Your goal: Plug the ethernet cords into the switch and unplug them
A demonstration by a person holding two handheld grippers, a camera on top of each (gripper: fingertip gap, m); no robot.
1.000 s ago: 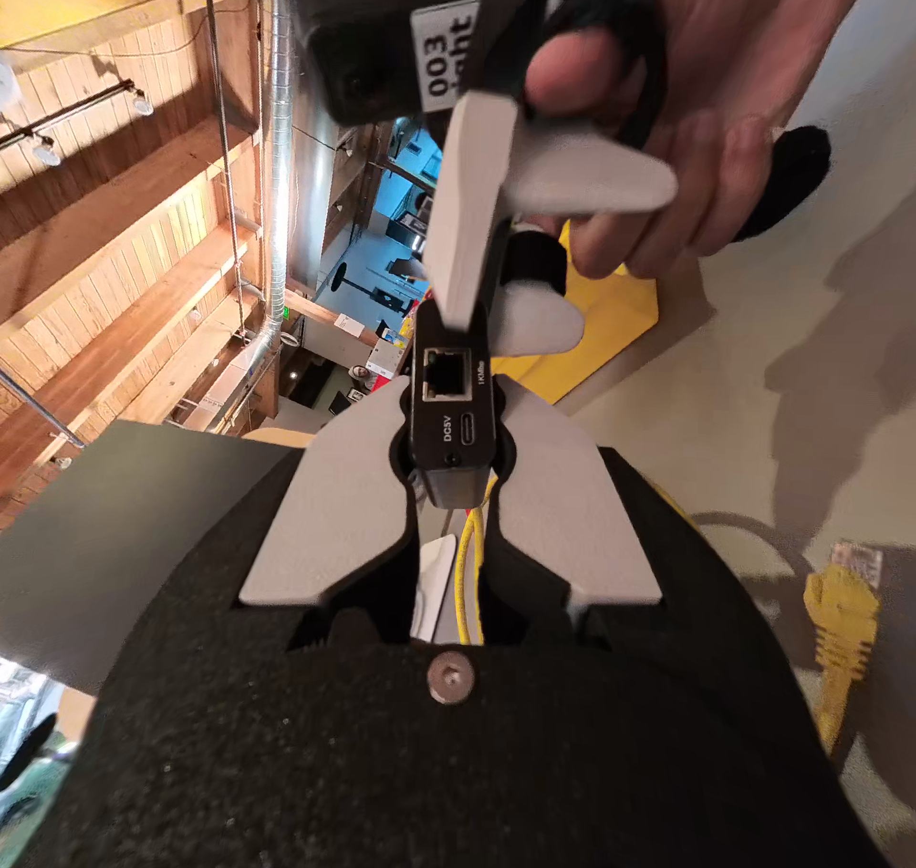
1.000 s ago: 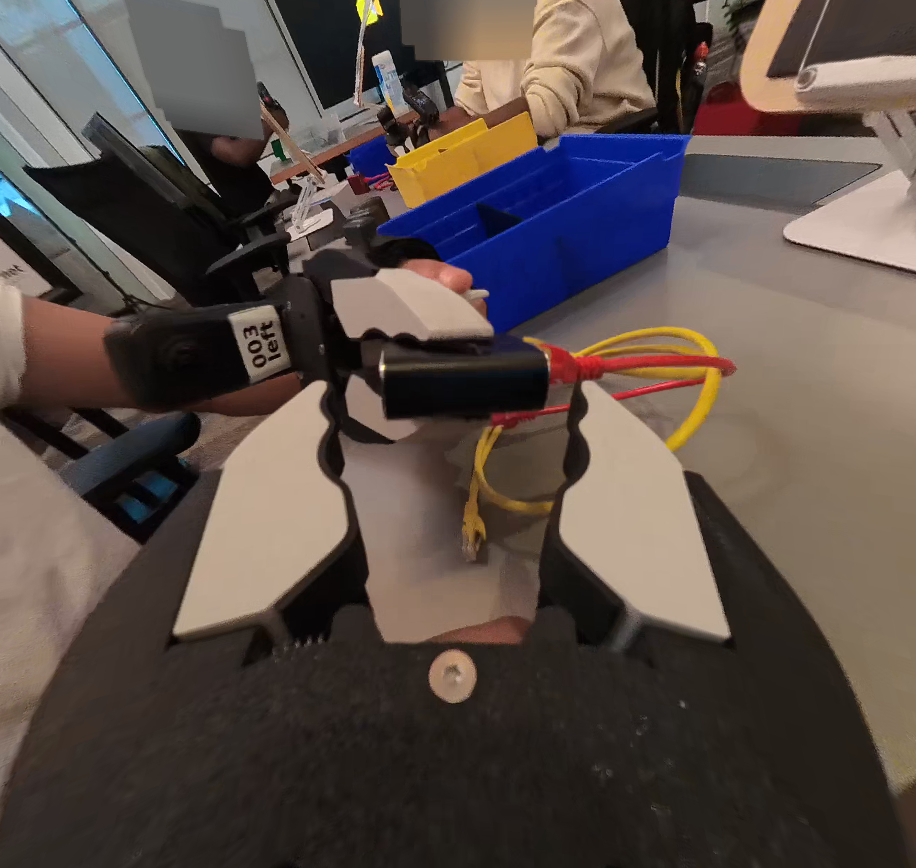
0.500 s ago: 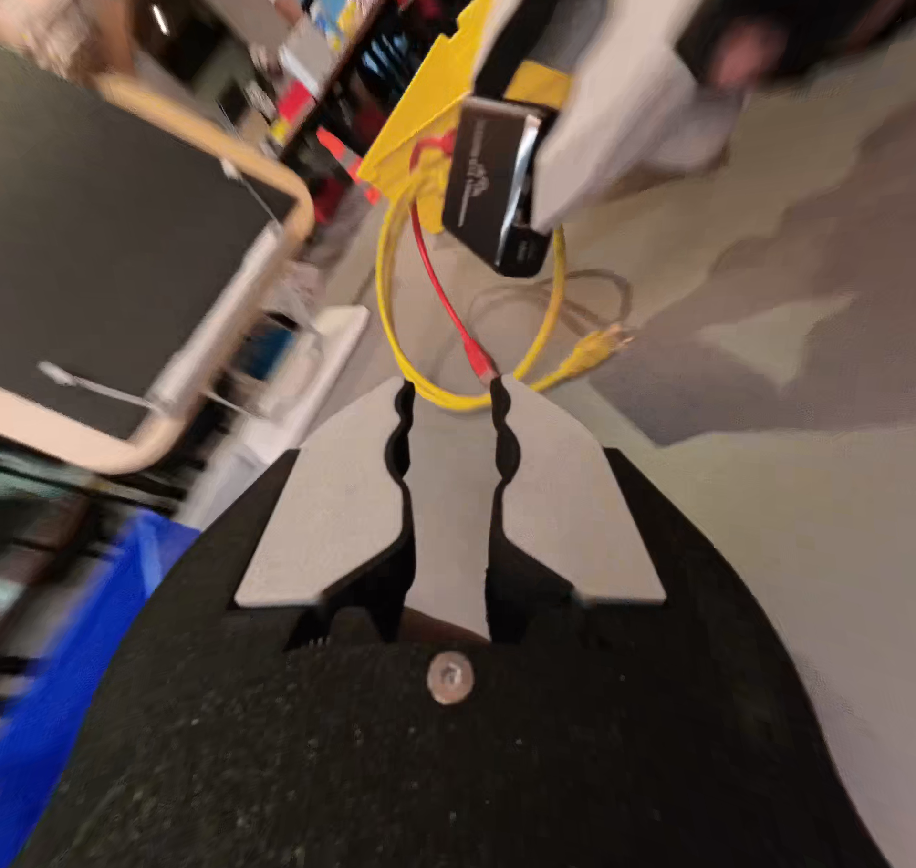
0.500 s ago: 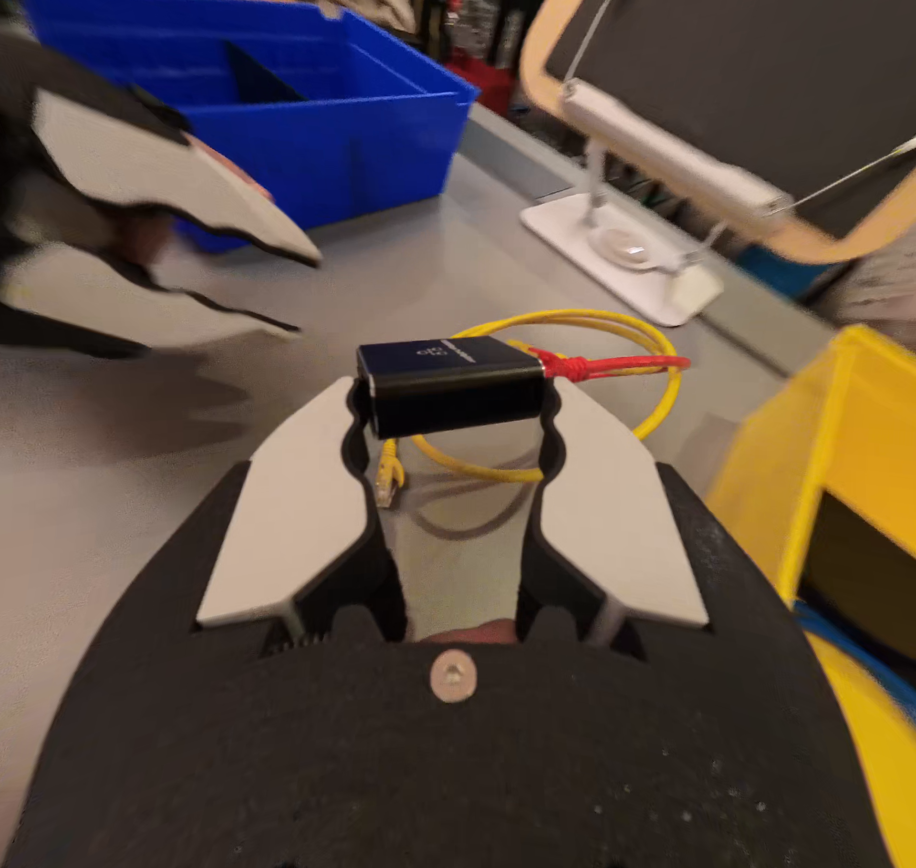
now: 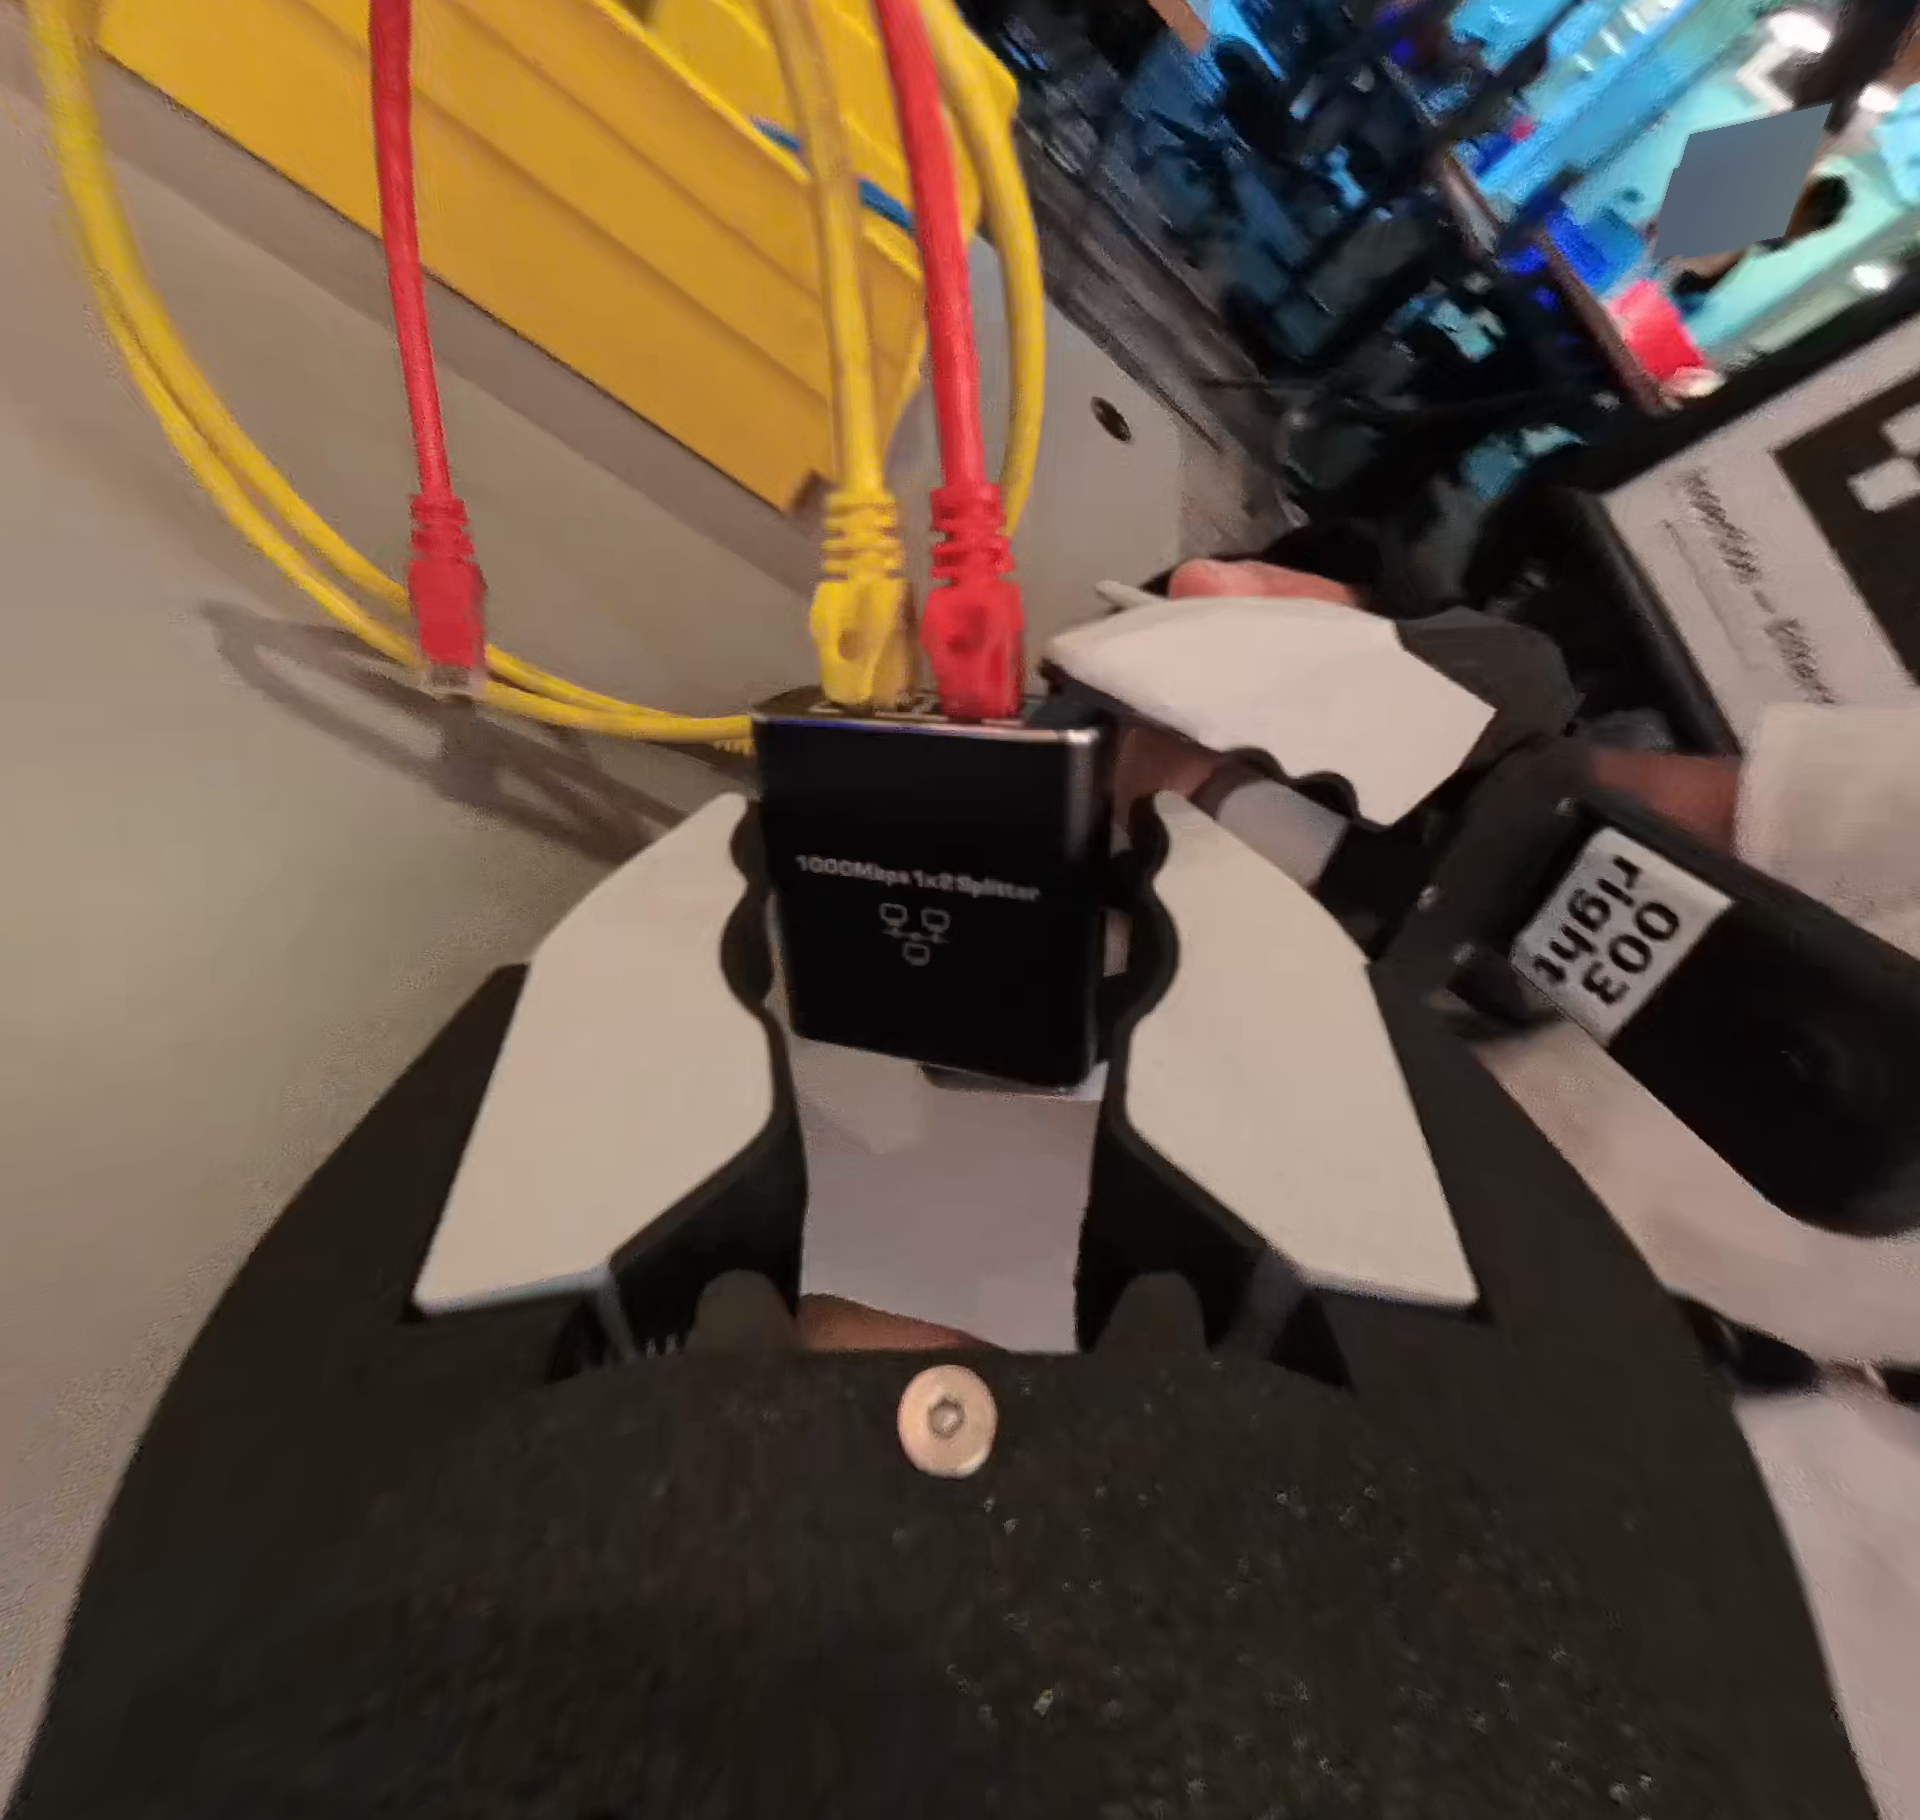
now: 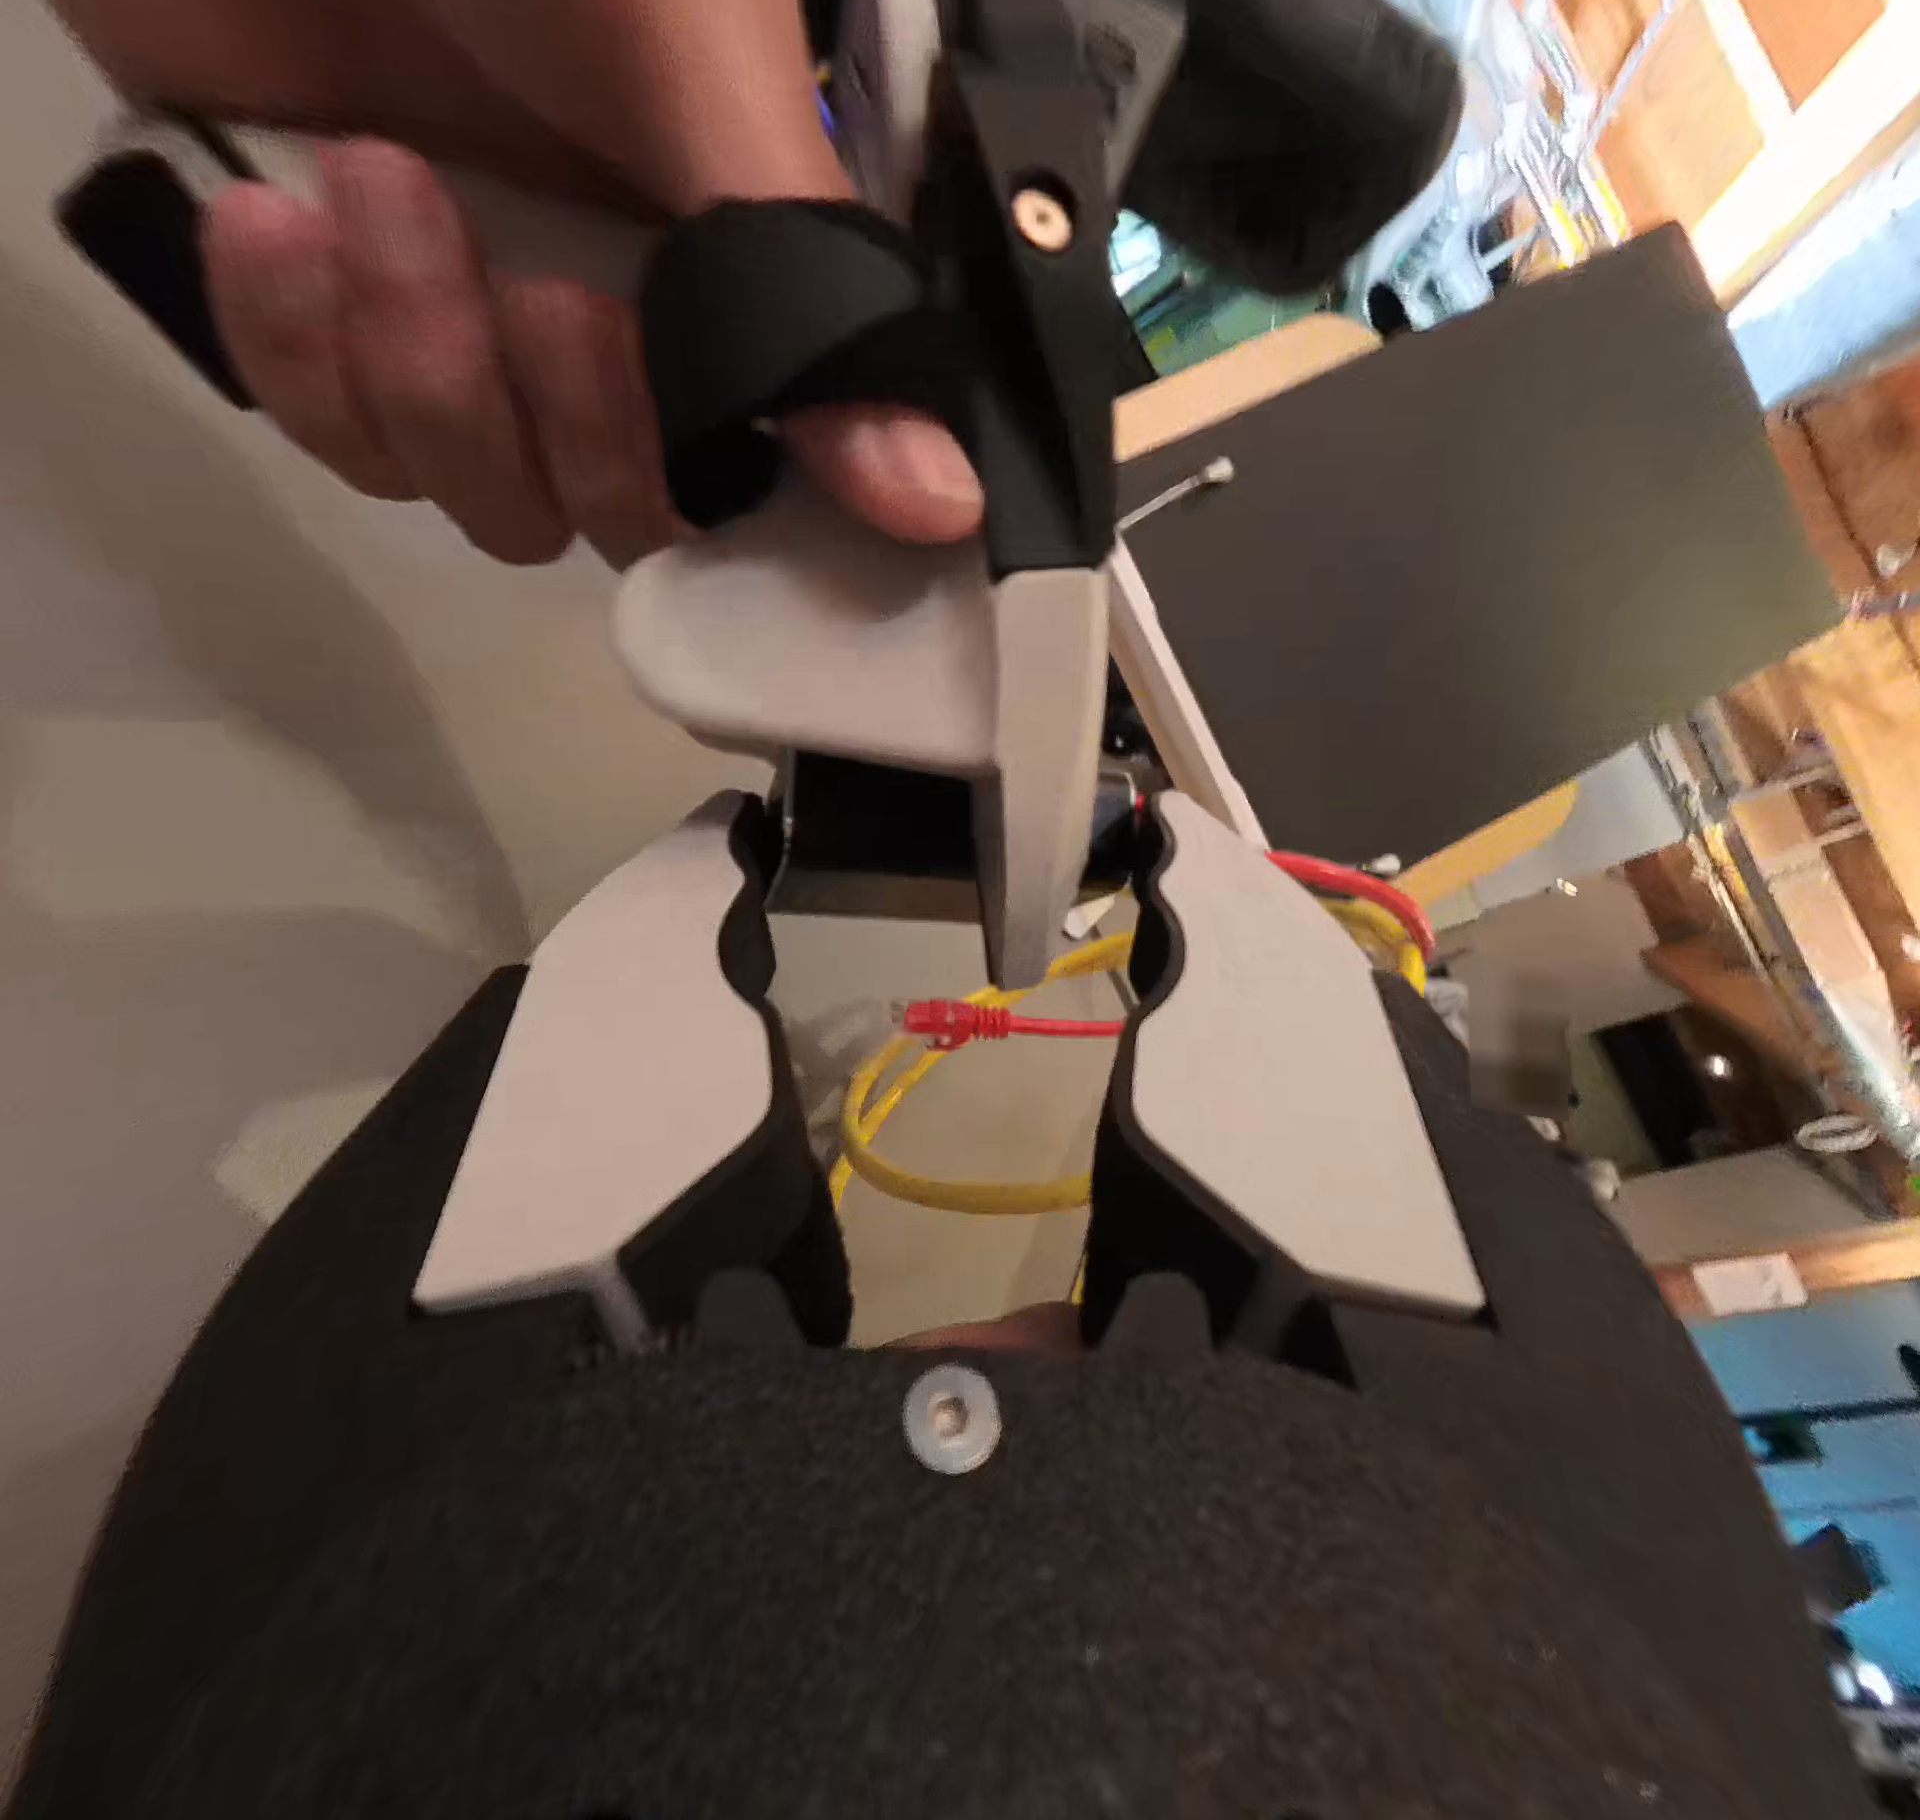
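The black switch point(image 5: 935, 918) sits between the fingers of my left gripper point(image 5: 940, 825), whose jaws press its two long sides. A yellow plug point(image 5: 857, 617) and a red plug point(image 5: 971, 617) sit in its far end. My right gripper point(image 5: 1132, 731) comes in from the right and holds the switch's far right corner. In the right wrist view, my right gripper point(image 6: 951, 825) is shut on the switch point(image 6: 873, 825), and the left gripper's fingers point(image 6: 810, 658) come down over it. The red cord's other plug point(image 5: 447, 607) hangs loose over the yellow cord's loop point(image 6: 935, 1188).
A yellow bin point(image 5: 520, 212) stands just behind the cords on the grey table point(image 5: 208, 939). A black panel on a wooden frame point(image 6: 1455, 575) stands past the switch. A hand point(image 6: 416, 316) holds the left gripper. Desks and people lie beyond the table edge. My left and right fingertips are right by each other.
My left gripper let go of the switch, swung away empty while the right gripper took it, then came back and closed on its long sides. The yellow plug is now in the switch.
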